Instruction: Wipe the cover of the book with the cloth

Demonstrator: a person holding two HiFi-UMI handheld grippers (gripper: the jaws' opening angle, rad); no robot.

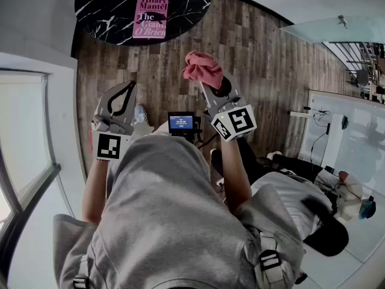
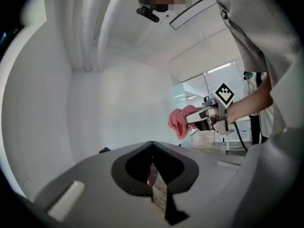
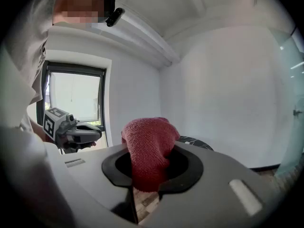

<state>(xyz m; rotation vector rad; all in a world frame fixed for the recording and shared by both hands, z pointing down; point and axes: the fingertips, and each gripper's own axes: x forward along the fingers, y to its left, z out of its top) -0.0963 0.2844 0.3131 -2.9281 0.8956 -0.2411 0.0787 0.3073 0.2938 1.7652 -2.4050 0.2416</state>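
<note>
one book (image 1: 150, 17), lengthwise toward person

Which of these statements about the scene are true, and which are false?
1. The right gripper holds the cloth. True.
2. The left gripper grips the book. False: it is shut on nothing, and the book lies away from it.
3. The book lies on a black table. True.
4. The cloth is pressed on the book. False: it is held clear of the book, over the floor.
</note>
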